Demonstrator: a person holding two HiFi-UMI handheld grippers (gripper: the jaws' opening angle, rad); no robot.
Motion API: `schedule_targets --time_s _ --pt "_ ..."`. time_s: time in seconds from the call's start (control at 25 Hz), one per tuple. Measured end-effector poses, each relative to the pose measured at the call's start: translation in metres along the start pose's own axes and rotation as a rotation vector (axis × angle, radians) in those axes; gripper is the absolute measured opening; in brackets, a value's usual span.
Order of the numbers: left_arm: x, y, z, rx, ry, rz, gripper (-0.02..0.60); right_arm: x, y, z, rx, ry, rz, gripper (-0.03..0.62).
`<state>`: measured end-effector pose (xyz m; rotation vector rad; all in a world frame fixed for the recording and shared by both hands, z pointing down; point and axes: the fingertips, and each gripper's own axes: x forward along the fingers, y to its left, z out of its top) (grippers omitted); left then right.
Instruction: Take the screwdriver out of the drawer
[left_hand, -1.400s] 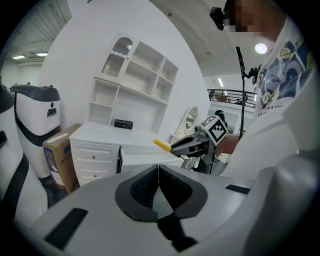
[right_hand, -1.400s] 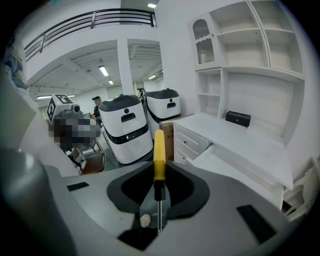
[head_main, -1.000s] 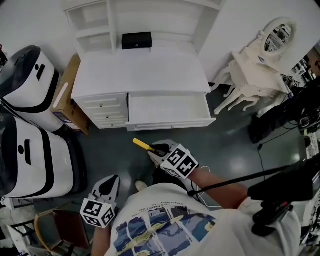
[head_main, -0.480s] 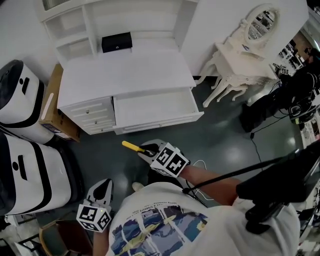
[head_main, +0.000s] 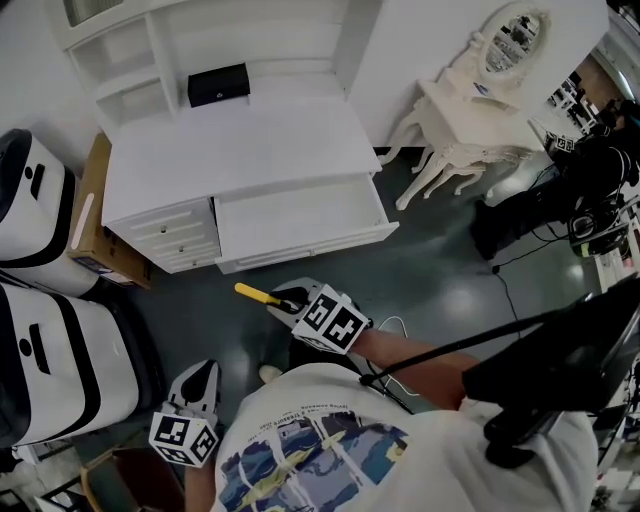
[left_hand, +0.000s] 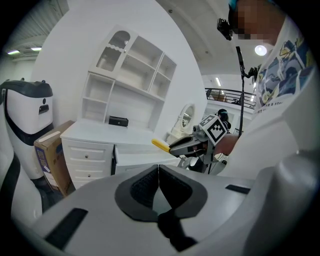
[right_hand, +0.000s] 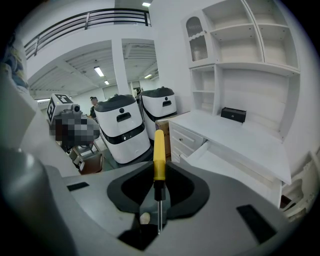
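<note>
my right gripper (head_main: 288, 299) pinches the screwdriver (head_main: 252, 293) at its dark neck. the yellow handle sticks out past the jaws, in the air over the grey floor (head_main: 440, 270) in front of the white desk (head_main: 230, 140). the desk's drawer (head_main: 300, 215) stands pulled out. my left gripper (head_main: 203, 372), jaws pressed together on nothing, hangs farther from the desk. a cardboard box (head_main: 90, 225) sits left of the desk.

Your right gripper (right_hand: 159, 187) clamped on screwdriver (right_hand: 159, 159): yellow handle juts forward past jaw tips, black collar and thin shaft run back between pads. Ahead of you, white desk (right_hand: 250, 137), drawer (right_hand: 227, 170) standing open, small black box (right_hand: 233, 114) on desktop, shelves (right_hand: 240, 45) above. Two white-and-black machines (right_hand: 122, 131) left of desk.
</note>
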<state>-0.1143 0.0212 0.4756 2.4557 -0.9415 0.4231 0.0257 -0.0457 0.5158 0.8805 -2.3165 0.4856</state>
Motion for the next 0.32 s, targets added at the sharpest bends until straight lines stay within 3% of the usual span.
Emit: schedule_targets --time_s 0.32 --pt "0.02 0.008 0.014 -0.002 0.01 -0.018 0.014 0.004 -0.022 0.006 0.016 0.011 -0.006 0.092"
